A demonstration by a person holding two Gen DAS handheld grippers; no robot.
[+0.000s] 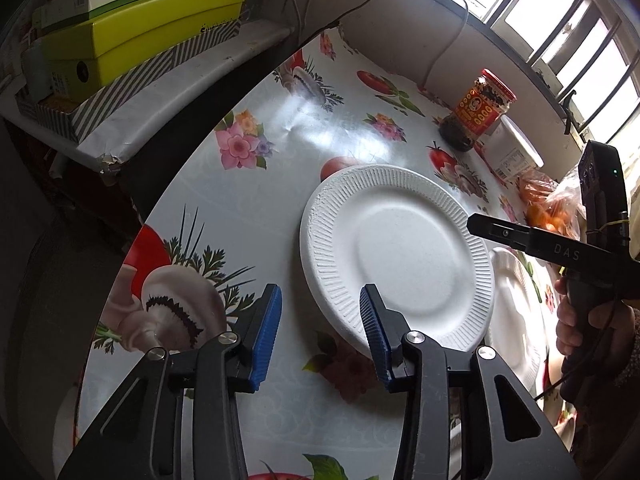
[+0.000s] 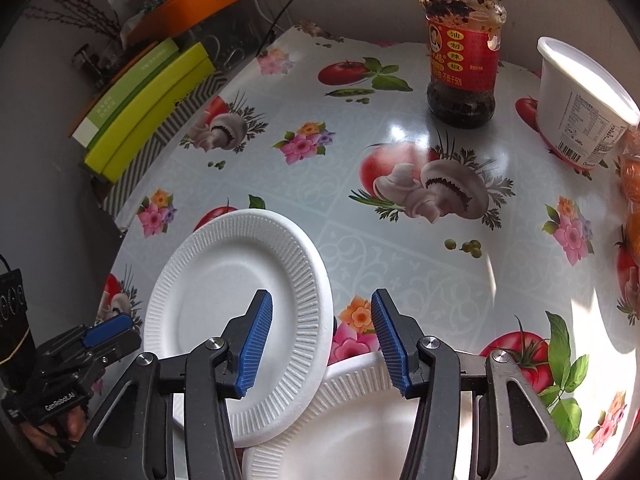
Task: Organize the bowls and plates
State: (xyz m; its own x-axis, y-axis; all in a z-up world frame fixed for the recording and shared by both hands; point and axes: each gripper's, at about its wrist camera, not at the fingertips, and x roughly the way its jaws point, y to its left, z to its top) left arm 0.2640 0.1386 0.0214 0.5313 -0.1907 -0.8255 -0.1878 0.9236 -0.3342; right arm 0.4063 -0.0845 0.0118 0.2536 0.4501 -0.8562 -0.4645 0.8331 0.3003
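Observation:
Two white ribbed foam plates lie on the flowered tablecloth. The upper plate (image 1: 400, 256) (image 2: 236, 300) overlaps the rim of the lower plate (image 1: 516, 304) (image 2: 352, 420). My left gripper (image 1: 320, 336) is open at the upper plate's near left edge, its right pad over the rim and only tablecloth in the gap. My right gripper (image 2: 322, 344) is open across that plate's opposite rim, which sits between the pads without touching them. The left wrist view shows one black finger (image 1: 504, 234) of the right gripper, and the right wrist view shows one blue pad (image 2: 108, 330) of the left.
A red-labelled chilli sauce jar (image 2: 460, 52) and a white tub (image 2: 580, 100) stand at the table's far side, with a bag of oranges (image 2: 632, 184) at the right. Stacked green boxes (image 1: 140, 32) sit on a shelf beyond the table's left edge.

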